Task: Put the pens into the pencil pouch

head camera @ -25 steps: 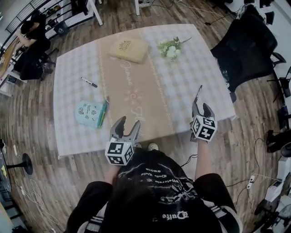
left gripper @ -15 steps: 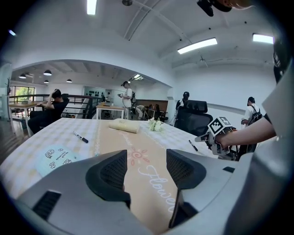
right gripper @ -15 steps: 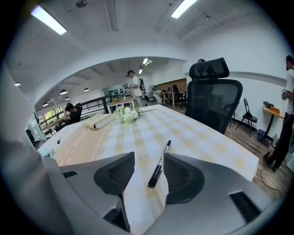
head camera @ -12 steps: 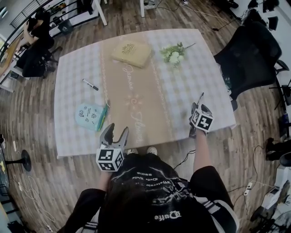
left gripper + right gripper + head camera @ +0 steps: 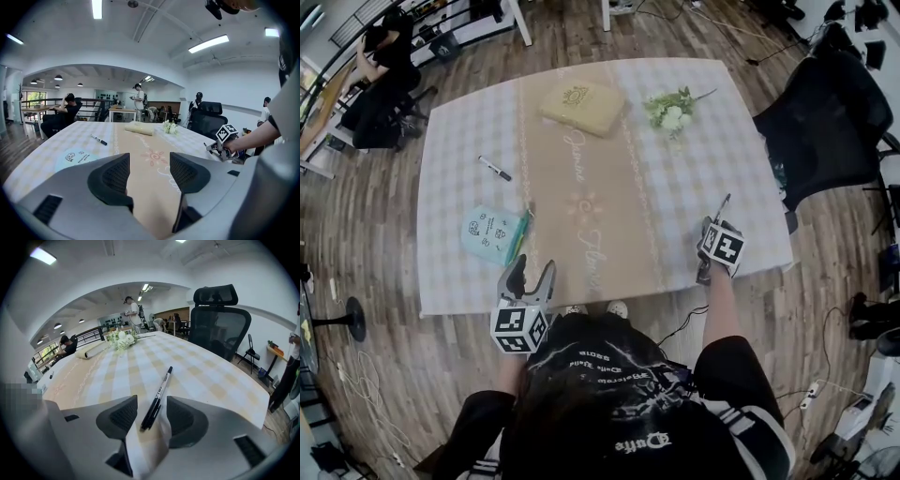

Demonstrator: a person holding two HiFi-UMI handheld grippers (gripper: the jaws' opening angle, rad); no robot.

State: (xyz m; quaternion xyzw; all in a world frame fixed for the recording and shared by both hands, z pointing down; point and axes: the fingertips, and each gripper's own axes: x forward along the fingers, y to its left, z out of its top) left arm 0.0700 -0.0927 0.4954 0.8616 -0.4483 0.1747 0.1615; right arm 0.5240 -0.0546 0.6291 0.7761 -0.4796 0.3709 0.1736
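The right gripper [image 5: 151, 403] is held open astride a pen [image 5: 162, 384] at the table [image 5: 459, 187]'s right edge; the left gripper [image 5: 149, 159] is held open, empty.

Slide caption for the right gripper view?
Right tool, jaws open, straddles a slim black pen lying on the checked tablecloth.

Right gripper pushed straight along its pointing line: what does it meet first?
Most likely the black pen: it lies on the table between the right gripper's open jaws, apparently untouched.
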